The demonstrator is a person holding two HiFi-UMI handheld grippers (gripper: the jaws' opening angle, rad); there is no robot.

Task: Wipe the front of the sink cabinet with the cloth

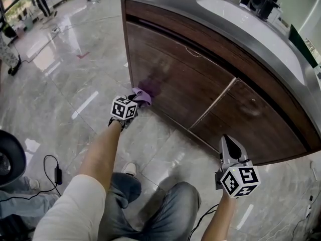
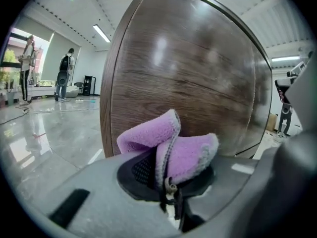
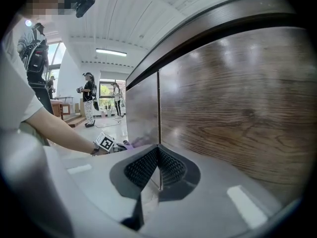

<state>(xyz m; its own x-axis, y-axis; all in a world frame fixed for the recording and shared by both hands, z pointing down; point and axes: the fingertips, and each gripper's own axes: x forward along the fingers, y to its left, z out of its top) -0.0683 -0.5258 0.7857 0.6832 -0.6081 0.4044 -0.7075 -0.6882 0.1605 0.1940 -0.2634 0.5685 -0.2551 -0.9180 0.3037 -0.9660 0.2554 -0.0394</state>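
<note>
A dark brown, wood-grain sink cabinet (image 1: 190, 79) with a curved front stands on a glossy grey marble floor (image 1: 65, 84). It carries a grey top with a white oval basin (image 1: 251, 29).

The left gripper (image 1: 134, 100) reaches out low to the bottom left corner of the cabinet front, close to the panel's left vertical edge and just above the floor. Its jaws are clamped on a folded purple fleecy cloth (image 2: 168, 143). In the left gripper view (image 2: 167, 180) the cloth bulges up out of them in two soft lobes in front of the wood. From the head view the cloth (image 1: 143, 95) lies right at the panel, with a purple glint mirrored in the varnish above it. Whether it actually presses on the wood cannot be told.

The right gripper (image 1: 227, 142) hangs near the bottom edge of the right-hand door, apart from it. Its jaws are drawn fully together with nothing between them (image 3: 158, 158), and they point at the vertical seam between the two doors.
</note>
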